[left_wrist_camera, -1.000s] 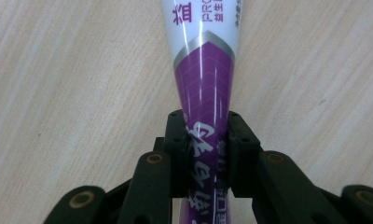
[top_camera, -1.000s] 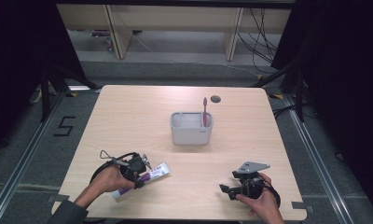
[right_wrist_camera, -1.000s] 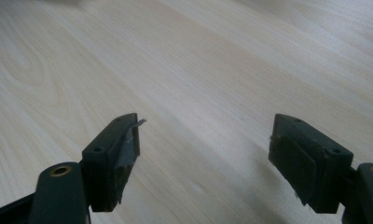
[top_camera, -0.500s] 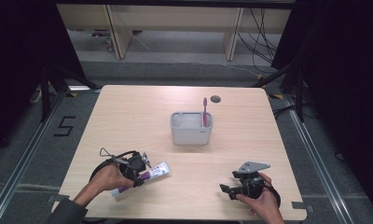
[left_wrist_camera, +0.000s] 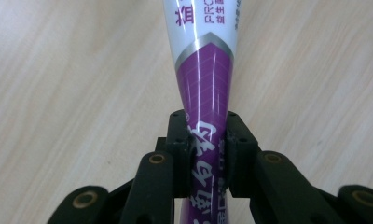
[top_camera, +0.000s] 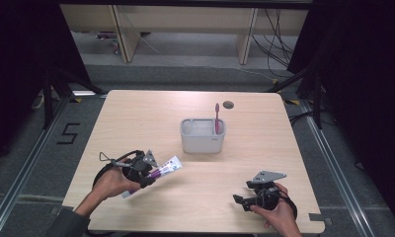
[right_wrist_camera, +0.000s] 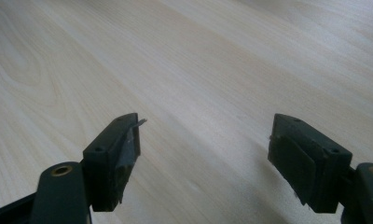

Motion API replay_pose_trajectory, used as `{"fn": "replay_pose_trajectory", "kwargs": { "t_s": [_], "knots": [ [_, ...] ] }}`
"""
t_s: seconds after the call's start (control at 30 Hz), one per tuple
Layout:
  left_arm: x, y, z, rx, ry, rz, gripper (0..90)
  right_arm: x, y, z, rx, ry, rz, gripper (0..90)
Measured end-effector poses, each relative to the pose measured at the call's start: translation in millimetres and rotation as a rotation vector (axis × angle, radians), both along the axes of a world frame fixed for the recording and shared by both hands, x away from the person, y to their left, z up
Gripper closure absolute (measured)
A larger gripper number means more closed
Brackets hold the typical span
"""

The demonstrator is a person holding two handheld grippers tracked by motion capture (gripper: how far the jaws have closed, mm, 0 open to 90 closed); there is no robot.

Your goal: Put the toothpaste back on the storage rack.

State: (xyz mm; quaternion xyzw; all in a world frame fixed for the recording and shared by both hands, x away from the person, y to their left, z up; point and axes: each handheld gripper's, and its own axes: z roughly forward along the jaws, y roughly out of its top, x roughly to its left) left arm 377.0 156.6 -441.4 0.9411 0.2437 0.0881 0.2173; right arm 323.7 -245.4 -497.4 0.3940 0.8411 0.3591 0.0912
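The pale wooden counter [top_camera: 136, 113] lies mostly bare, with wide free room between both tools and its edges. The left tool [top_camera: 145, 170] is clamped on one purple-and-white tube [left_wrist_camera: 205, 93], which juts ahead of its jaws. The right tool [right_wrist_camera: 205, 158] gapes wide, holding nothing. Beyond both stands one grey caddy [top_camera: 203, 140] holding one pink toothbrush [top_camera: 217, 116].

A purple-and-white toothpaste tube [top_camera: 162, 169], printed with lettering, sits pinched at its purple end, white end angled toward the caddy, seemingly raised off the worktop [top_camera: 284, 148].

Toothpaste tube [top_camera: 162, 169] higher off the table [top_camera: 136, 113]
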Motion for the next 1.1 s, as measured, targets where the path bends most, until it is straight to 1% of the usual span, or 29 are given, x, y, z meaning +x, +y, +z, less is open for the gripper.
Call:
{"fn": "replay_pose_trajectory", "kwargs": {
  "t_s": [0.03, 0.1, 0.13, 0.23, 0.27, 0.33, 0.37, 0.4, 0.43, 0.47, 0.5, 0.53, 0.57, 0.6, 0.63, 0.67, 0.7, 0.73, 0.77, 0.8, 0.83, 0.87, 0.9, 0.93, 0.97, 1.0, 1.03, 1.07, 1.1],
  "knots": [
    [0.0, 0.0, 0.8, -0.035, -0.012, 0.018, 75.1, 0.1, 0.0, -0.1, 0.001, 0.0, 0.002, 25.8],
    [0.6, 0.8, 3.7, -0.064, -0.045, 0.023, 75.1, 0.1, 0.0, -0.3, 0.0, 0.0, 0.001, 25.9],
    [1.2, 1.4, 5.2, -0.082, -0.05, 0.028, 75.1, 0.0, 0.0, -0.1, -0.001, 0.001, 0.0, 25.9],
    [1.6, 2.5, 8.4, -0.152, -0.068, 0.07, 75.1, 0.3, -0.2, -0.3, 0.001, 0.001, 0.002, 25.8],
    [2.0, 2.7, 9.6, -0.167, -0.081, 0.075, 75.1, 0.3, -0.3, -0.2, 0.002, 0.006, 0.003, 25.9],
    [2.4, 3.0, 11.8, -0.198, -0.104, 0.083, 75.1, 1.9, -0.9, -1.1, 0.004, -0.014, 0.014, 25.9],
    [2.8, 3.3, 12.9, -0.221, -0.117, 0.092, 75.1, 1.7, -1.2, -0.7, 0.0, -0.011, 0.011, 25.9],
    [3.0, 3.6, 13.8, -0.244, -0.126, 0.105, 75.1, 1.7, -0.4, -2.0, 0.009, -0.02, 0.005, 25.8],
    [3.5, 3.6, 14.7, -0.261, -0.144, 0.112, 75.1, 1.8, -0.5, -2.2, 0.01, -0.021, 0.005, 25.9],
    [3.9, 3.8, 15.4, -0.275, -0.149, 0.111, 75.0, 1.3, -0.5, -2.5, 0.009, -0.022, -0.003, 25.9],
    [4.5, 3.6, 16.8, -0.294, -0.165, 0.11, 75.1, -0.6, 0.4, -0.5, 0.014, 0.011, -0.018, 25.9],
    [4.3, 3.1, 17.9, -0.313, -0.181, 0.123, 75.1, 0.2, -0.3, 0.0, 0.008, 0.008, -0.01, 25.9],
    [5.0, 2.8, 19.5, -0.325, -0.186, 0.131, 75.1, 1.2, -1.2, -0.1, 0.002, 0.0, -0.007, 25.9],
    [5.4, 1.8, 20.2, -0.351, -0.2, 0.141, 75.1, 1.4, -1.4, -0.4, 0.0, -0.002, -0.008, 25.9],
    [5.7, 1.3, 21.3, -0.362, -0.208, 0.149, 75.1, 0.8, -0.1, -1.8, 0.021, -0.005, -0.022, 25.9],
    [6.9, 0.8, 22.6, -0.383, -0.211, 0.152, 75.0, 1.6, -1.5, -0.7, 0.007, -0.004, -0.003, 25.9],
    [8.0, -0.3, 23.8, -0.406, -0.235, 0.173, 75.0, 3.2, -2.6, -0.8, -0.002, -0.022, 0.014, 25.9],
    [9.8, -1.0, 24.4, -0.431, -0.236, 0.185, 75.0, 0.4, -0.6, 0.0, 0.014, 0.019, -0.021, 25.9],
    [11.6, -1.7, 24.8, -0.45, -0.24, 0.195, 75.0, 1.0, -0.5, -0.4, 0.015, 0.018, -0.015, 25.9],
    [12.5, -3.6, 25.3, -0.47, -0.249, 0.213, 75.0, 2.1, -0.8, -0.9, 0.008, -0.005, -0.004, 25.9],
    [14.2, -4.0, 25.9, -0.476, -0.253, 0.209, 75.0, 0.7, 0.4, -0.4, 0.013, 0.011, -0.018, 25.9],
    [15.6, -4.5, 26.8, -0.48, -0.254, 0.207, 75.0, 1.3, 0.6, -1.6, 0.013, -0.007, -0.01, 25.9],
    [16.6, -5.2, 27.5, -0.486, -0.262, 0.213, 75.0, 1.6, 1.3, -2.0, 0.023, -0.011, -0.011, 25.9],
    [18.3, -6.9, 27.4, -0.517, -0.239, 0.221, 75.0, 2.4, 1.2, -3.2, 0.024, -0.019, -0.006, 25.9],
    [18.8, -7.3, 28.4, -0.515, -0.239, 0.227, 74.9, 2.6, -0.7, -1.4, 0.007, -0.003, -0.001, 25.9],
    [18.7, -8.8, 29.4, -0.521, -0.258, 0.24, 75.0, 1.5, 0.1, -1.3, 0.013, 0.011, -0.012, 25.9],
    [20.3, -9.5, 30.2, -0.529, -0.249, 0.234, 75.0, 2.6, -1.0, -1.1, 0.008, 0.001, 0.001, 25.8],
    [20.8, -11.2, 30.7, -0.542, -0.256, 0.241, 75.0, 2.1, -0.8, -0.9, 0.014, 0.009, -0.005, 25.9],
    [21.4, -11.9, 32.1, -0.535, -0.263, 0.242, 75.0, 2.3, -0.9, -1.0, 0.012, 0.011, -0.005, 25.9]
  ]
}}
